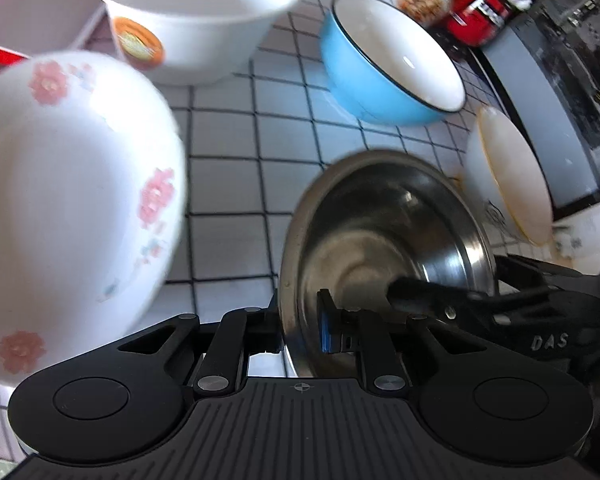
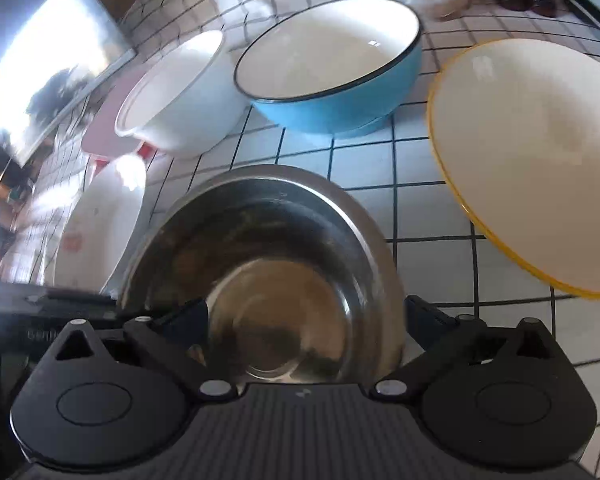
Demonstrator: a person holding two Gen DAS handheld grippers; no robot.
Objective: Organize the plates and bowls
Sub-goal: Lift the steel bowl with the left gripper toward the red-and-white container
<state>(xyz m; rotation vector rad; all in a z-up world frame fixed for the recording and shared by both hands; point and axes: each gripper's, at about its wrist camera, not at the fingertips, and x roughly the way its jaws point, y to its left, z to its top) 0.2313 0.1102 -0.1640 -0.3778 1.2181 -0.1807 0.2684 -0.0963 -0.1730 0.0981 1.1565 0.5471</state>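
On a tiled bench (image 1: 236, 128), the bowls stand unstacked, so sorting looks barely begun. Left of the steel bowl (image 1: 384, 240), a floral bowl (image 1: 72, 200); behind it, a white bowl (image 1: 196, 20) and a blue bowl (image 1: 388, 68); to its right, a yellow-rimmed bowl (image 1: 512, 176). The left tongs (image 1: 300, 324) pinch the steel bowl's near rim. The right tongs (image 2: 306, 312) gape wide astride it, gripping nothing. No plates show.
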